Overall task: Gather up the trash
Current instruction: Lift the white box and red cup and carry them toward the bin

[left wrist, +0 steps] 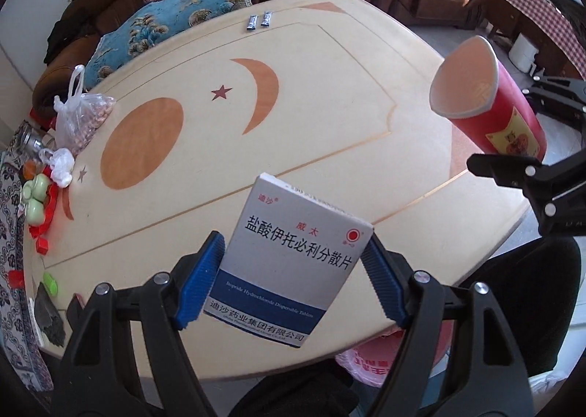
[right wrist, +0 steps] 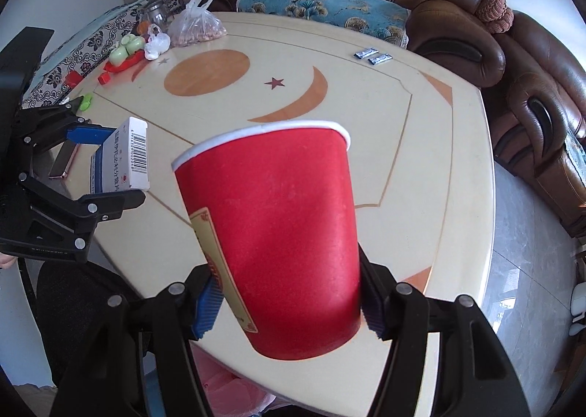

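My left gripper [left wrist: 293, 281] is shut on a white and blue medicine box [left wrist: 289, 259] and holds it above the near edge of the cream table [left wrist: 329, 87]. The box also shows in the right wrist view [right wrist: 126, 157], between the left gripper's blue pads [right wrist: 86, 133]. My right gripper [right wrist: 289, 303] is shut on a red paper cup [right wrist: 278, 233], held tilted above the table. The cup also shows in the left wrist view [left wrist: 487, 98], at the right. Two small silver sachets [left wrist: 258, 20] lie at the table's far edge; they also show in the right wrist view [right wrist: 373, 55].
A clear plastic bag of nuts [right wrist: 196, 26], a crumpled white wrapper [right wrist: 157, 45], green and red small items [right wrist: 124, 50] and a glass jar [right wrist: 157, 12] sit at the table's left end. A pink bag [left wrist: 370, 362] hangs below the near edge. A brown sofa [right wrist: 457, 14] curves behind.
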A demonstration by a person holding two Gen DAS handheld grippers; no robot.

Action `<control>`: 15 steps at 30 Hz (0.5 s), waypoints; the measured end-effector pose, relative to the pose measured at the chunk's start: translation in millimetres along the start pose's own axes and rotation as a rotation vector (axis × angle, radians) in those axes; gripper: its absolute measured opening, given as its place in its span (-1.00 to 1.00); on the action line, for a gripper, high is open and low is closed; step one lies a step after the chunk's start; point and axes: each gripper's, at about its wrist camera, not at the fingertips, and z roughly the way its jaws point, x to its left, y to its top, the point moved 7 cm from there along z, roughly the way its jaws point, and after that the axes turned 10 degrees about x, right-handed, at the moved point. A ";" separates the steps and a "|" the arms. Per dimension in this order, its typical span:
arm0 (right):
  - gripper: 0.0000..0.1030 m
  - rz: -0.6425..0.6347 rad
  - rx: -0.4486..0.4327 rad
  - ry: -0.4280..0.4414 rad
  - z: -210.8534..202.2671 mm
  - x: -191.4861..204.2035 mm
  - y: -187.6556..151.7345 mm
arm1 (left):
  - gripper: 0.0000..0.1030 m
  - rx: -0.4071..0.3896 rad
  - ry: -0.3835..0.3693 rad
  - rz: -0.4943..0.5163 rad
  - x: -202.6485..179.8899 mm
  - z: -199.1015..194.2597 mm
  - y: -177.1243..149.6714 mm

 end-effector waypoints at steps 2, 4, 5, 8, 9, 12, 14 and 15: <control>0.19 0.001 -0.020 0.000 -13.3 8.4 -9.4 | 0.44 -0.019 0.010 -0.011 -4.9 -12.4 -12.6; 0.19 0.002 -0.036 0.007 -25.4 17.2 -19.7 | 0.44 -0.031 0.018 -0.022 -10.5 -22.3 -25.0; 0.19 0.003 -0.044 0.006 -30.9 21.0 -24.9 | 0.44 -0.034 0.014 -0.025 -13.6 -25.4 -30.9; 0.19 0.004 -0.063 0.004 -44.7 32.3 -42.3 | 0.44 -0.034 -0.004 -0.050 -21.7 -31.5 -49.4; 0.19 0.007 -0.067 0.005 -48.3 35.8 -48.9 | 0.44 -0.036 -0.005 -0.056 -24.0 -32.3 -55.2; 0.19 0.012 -0.068 0.002 -54.0 44.2 -68.9 | 0.44 -0.051 -0.020 -0.076 -34.0 -36.4 -72.9; 0.19 0.016 -0.064 0.002 -54.6 49.3 -82.8 | 0.44 -0.054 -0.037 -0.085 -41.7 -37.1 -84.7; 0.19 0.018 -0.057 0.006 -54.1 52.3 -90.4 | 0.44 -0.057 -0.036 -0.087 -45.3 -36.2 -90.1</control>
